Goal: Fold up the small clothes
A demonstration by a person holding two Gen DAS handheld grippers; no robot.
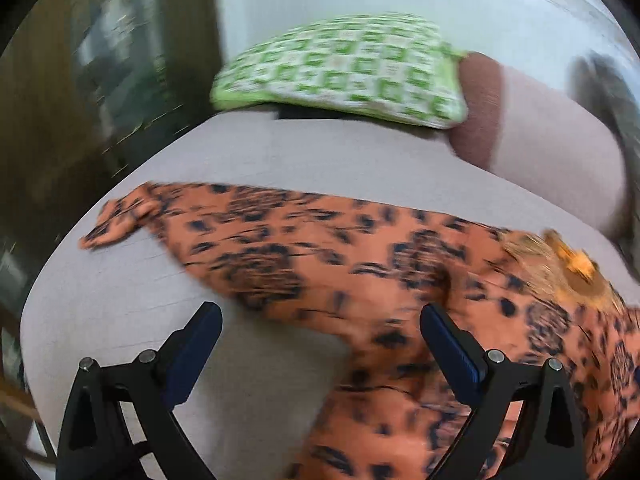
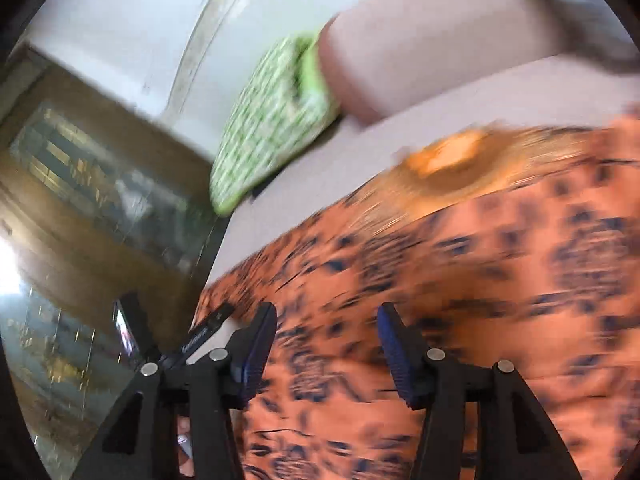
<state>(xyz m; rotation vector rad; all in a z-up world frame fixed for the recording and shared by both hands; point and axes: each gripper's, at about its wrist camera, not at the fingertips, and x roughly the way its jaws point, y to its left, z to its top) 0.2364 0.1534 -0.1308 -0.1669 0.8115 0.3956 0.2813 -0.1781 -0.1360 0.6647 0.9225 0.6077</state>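
We see the orange printed garment (image 1: 320, 248) spread on the near part of the grey sofa seat (image 1: 120, 300), thin, limp and likely light, so with both grippers' (image 1: 320, 320) (image 2: 326, 316) jaws spread and empty we would pinch its edge.

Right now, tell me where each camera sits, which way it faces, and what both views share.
Left wrist: on the left gripper, angled down over the orange patterned garment on the pale sofa seat; both fingers show, spread.
Right wrist: on the right gripper, tilted, close over the garment; fingers apart.
Shared: the garment, the seat, the green checked cushion.
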